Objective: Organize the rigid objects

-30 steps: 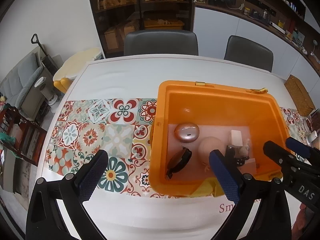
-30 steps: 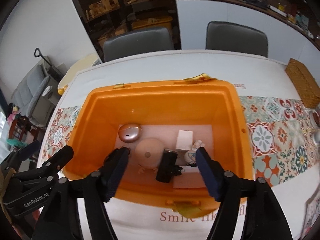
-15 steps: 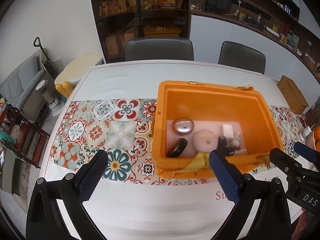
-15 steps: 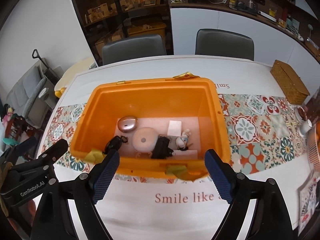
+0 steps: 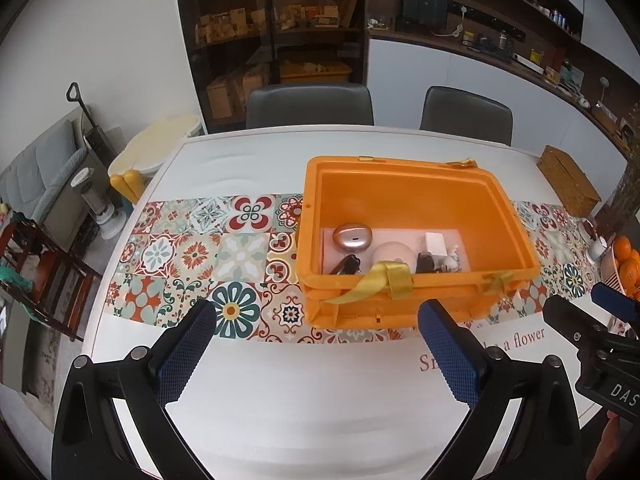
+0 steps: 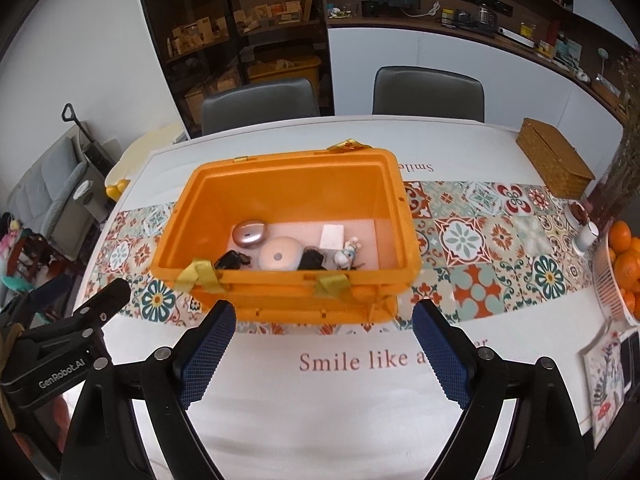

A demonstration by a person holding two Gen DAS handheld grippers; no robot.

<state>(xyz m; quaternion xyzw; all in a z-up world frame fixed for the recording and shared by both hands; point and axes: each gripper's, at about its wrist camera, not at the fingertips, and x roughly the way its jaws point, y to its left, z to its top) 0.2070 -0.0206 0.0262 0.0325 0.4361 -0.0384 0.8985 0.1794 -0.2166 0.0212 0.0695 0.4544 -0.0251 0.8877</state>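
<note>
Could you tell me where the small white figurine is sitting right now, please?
In the right wrist view, the white figurine lies inside the orange bin, at the right end of the row of items, just right of a black object and below the white box.

Open white tabletop (image 6: pixel 320 420) lies in front of the orange bin (image 6: pixel 288 184), nothing on it. The bin's mouth is wide open from above, though its floor is crowded along the near wall. On the right, a wicker box (image 6: pixel 554 158) and a plate of oranges (image 6: pixel 622 264) narrow the way.
</note>
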